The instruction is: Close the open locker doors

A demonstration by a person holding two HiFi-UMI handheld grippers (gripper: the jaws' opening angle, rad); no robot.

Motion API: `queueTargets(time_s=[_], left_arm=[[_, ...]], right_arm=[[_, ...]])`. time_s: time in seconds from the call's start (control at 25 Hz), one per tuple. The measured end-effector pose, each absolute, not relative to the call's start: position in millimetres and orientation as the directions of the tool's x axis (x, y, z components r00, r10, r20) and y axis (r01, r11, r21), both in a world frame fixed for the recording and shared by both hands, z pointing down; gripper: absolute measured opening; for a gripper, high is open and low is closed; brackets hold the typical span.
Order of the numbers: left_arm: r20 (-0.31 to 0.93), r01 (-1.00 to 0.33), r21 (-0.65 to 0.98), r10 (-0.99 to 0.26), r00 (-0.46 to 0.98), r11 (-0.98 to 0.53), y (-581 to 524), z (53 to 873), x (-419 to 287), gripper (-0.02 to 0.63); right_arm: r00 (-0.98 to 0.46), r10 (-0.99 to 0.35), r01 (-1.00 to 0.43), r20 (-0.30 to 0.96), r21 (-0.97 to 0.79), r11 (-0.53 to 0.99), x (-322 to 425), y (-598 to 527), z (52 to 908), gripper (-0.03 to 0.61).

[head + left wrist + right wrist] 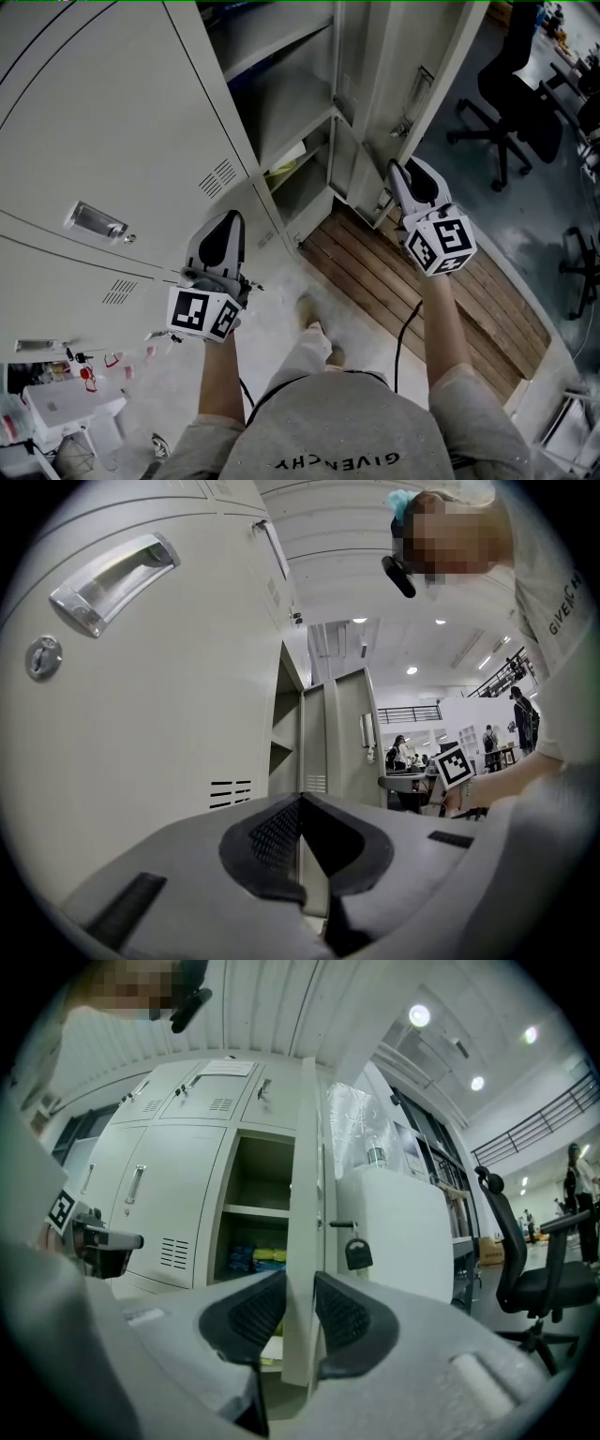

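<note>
In the head view, passage at ten o'clock is barred by the closed locker doors [122,141]. The left gripper [228,225] is held just beside them, fingers together. At twelve o'clock room is offered by the open compartment [258,1171] above its shelf [255,1210]. Below the shelf, space is partly taken by blue and yellow packets [251,1258]. At one o'clock the open door [403,56] is stood edge-on, clasped by the right gripper [396,171], with a padlock [358,1253] hung on it. The slatted wooden floor [422,291] at four o'clock is left free. An office chair [511,94] is stood at two o'clock.
</note>
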State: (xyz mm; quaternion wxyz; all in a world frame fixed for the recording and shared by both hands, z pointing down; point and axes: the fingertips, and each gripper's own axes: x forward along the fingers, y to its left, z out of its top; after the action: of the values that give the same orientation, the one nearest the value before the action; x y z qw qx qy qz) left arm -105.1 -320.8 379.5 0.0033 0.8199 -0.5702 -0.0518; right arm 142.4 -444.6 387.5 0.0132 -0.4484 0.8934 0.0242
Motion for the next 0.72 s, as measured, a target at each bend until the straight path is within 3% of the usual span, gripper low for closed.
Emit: queueTargets(time_s=[0.72], left_arm=[[-0.082,-0.953,0.088,-0.956,0.282,-0.289,-303,384,-140,-0.003]], right_arm=[[-0.689,-0.722,-0.724,-0.064,0.030,0.689,62,-423,388,0.127]])
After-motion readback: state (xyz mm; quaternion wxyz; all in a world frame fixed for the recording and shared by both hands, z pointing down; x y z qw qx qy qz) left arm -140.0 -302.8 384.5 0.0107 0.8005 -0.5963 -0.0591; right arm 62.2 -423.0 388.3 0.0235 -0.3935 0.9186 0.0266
